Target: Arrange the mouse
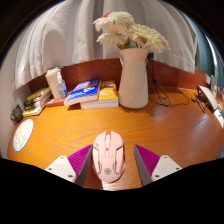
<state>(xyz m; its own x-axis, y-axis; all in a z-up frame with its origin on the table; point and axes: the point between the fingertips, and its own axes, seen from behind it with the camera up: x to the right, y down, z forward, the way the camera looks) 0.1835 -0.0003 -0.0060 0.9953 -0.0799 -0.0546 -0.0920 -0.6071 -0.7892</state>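
A pale pink computer mouse (108,155) rests on the orange-brown wooden table (170,125). It lies between the two fingers of my gripper (112,153), with its buttons pointing away from me. The left magenta pad (80,157) sits close against the mouse's side. The right pad (146,157) stands off from it, and a strip of table shows between them. My gripper is open around the mouse.
Beyond the mouse stands a tall white vase (133,78) of pale flowers. Left of it lie books (92,94) and a white box (57,82). A round disc (22,135) and more books (37,99) sit at the far left. Cables (165,95) trail off to the right.
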